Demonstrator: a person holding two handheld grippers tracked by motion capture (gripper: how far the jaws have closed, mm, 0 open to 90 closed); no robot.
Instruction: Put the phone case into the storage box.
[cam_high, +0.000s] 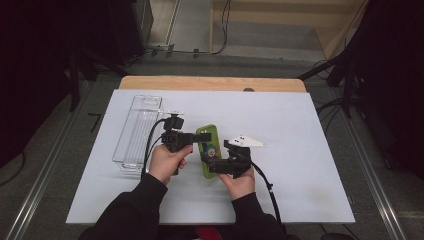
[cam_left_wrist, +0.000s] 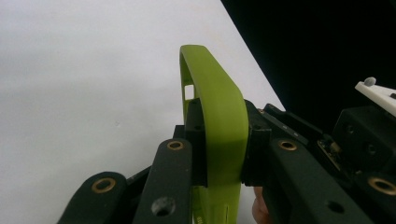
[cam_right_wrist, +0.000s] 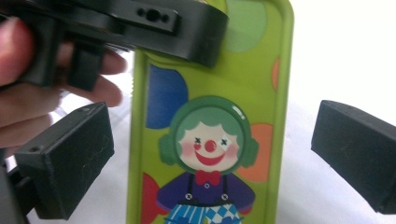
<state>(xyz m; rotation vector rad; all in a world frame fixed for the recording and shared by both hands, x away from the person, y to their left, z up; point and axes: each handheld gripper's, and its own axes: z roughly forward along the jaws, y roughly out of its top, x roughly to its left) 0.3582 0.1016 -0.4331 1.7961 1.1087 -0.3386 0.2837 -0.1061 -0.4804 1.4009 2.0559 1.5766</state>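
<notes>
High view: a person's two hands work at the middle of a white worktop (cam_high: 300, 190), each holding a claw. Between them lies a green phone case (cam_high: 208, 150), long axis running away from the person, printed side up.

Left claw (cam_high: 196, 136): clamped on the far end of the phone case. Left claw view confirms it, with the two black pads pressed against either face of the green rim (cam_left_wrist: 219, 121), which stands edge-on between them.

Right claw (cam_high: 212, 165): jaws apart. Right claw view shows the phone case (cam_right_wrist: 210, 140) passing between the two pads with a clear gap on the right and a narrow one on the left; neither pad presses on it. The print is a clown with green hair, red nose and bow tie. The left claw crosses the top of that view over the case's upper end.

A clear plastic bin (cam_high: 137, 132) stands on the worktop just beyond the person's left hand (cam_high: 167, 162), apart from the case.
</notes>
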